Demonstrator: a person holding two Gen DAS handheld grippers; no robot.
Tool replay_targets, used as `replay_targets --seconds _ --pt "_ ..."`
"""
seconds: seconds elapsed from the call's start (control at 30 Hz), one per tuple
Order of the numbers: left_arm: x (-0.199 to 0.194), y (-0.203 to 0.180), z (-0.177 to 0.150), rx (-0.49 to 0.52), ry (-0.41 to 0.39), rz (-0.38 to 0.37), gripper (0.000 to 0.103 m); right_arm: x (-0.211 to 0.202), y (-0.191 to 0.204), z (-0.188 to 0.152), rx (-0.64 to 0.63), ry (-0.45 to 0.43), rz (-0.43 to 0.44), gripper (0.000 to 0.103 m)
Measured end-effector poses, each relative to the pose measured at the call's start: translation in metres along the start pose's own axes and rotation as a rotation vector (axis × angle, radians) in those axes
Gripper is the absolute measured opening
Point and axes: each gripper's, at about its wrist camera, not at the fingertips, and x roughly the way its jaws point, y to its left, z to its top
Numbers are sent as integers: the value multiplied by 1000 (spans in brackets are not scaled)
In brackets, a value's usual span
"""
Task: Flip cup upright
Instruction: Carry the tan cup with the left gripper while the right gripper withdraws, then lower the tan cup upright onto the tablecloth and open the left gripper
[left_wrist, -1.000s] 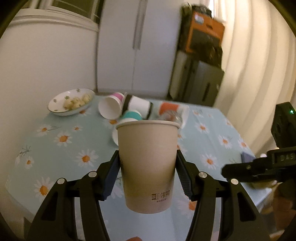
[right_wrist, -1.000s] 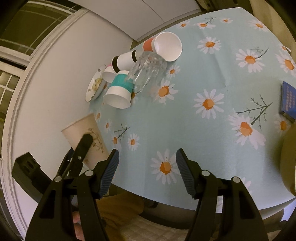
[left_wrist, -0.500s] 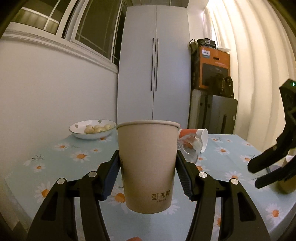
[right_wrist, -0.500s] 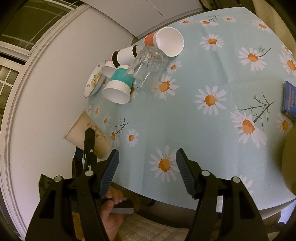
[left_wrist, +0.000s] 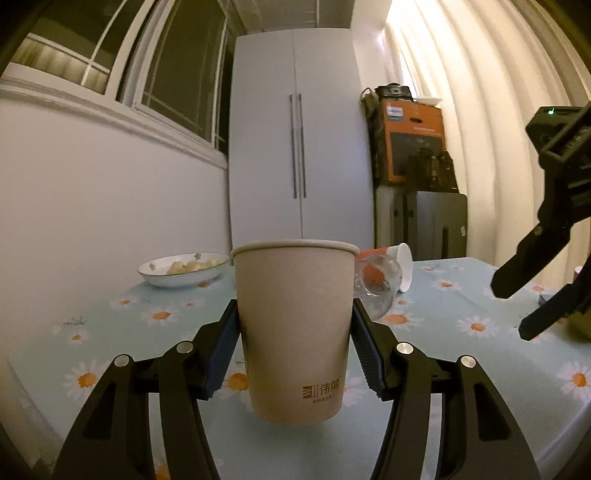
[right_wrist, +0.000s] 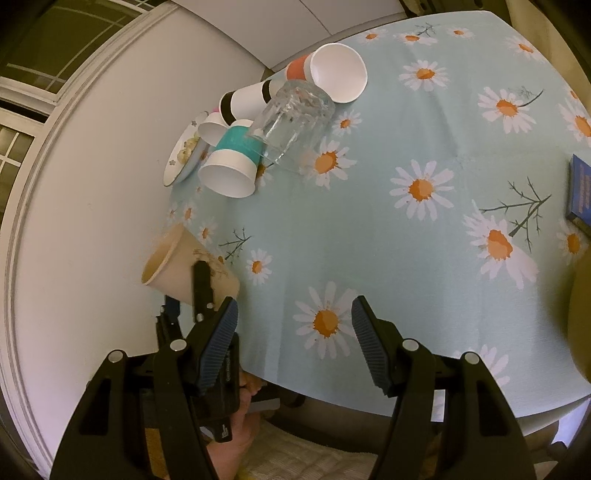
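The tan paper cup (left_wrist: 295, 332) stands mouth-up, its long axis vertical, clamped at mid-wall between the left gripper (left_wrist: 295, 350)'s ribbed blue pads, base at or just above the daisy-print tablecloth (left_wrist: 461, 314) near its front edge. The right gripper (right_wrist: 295, 343) hovers apart, spread and empty. Thin paper dents easily.

left view level, right view overhead, shared tablecloth (left_wrist: 443, 317)

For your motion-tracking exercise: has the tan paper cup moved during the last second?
Yes. In the right wrist view the tan paper cup, clamped in the left gripper, has come down from beside the tablecloth edge onto it.
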Motion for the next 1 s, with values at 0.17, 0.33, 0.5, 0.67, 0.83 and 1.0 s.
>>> replay_targets --seconds 0.17,0.33,0.5,0.67,0.83,1.0 --pt "-5 1 -3 4 4 -25 57 1 0 -1 -1 5 -4 64" --pt "-7 2 -13 16 20 -33 57 0 -1 -1 4 3 -1 64" --pt "-12 2 -17 18 10 -36 57 0 -2 -3 10 6 0 64" --pt "-19 3 -19 12 19 -45 57 0 -3 -5 11 7 -1 64" --pt "-23 6 -19 8 37 -55 58 -1 -6 -8 16 9 -2 64" --pt "-23 10 -19 -7 56 -50 61 -3 -7 -10 19 7 -3 64"
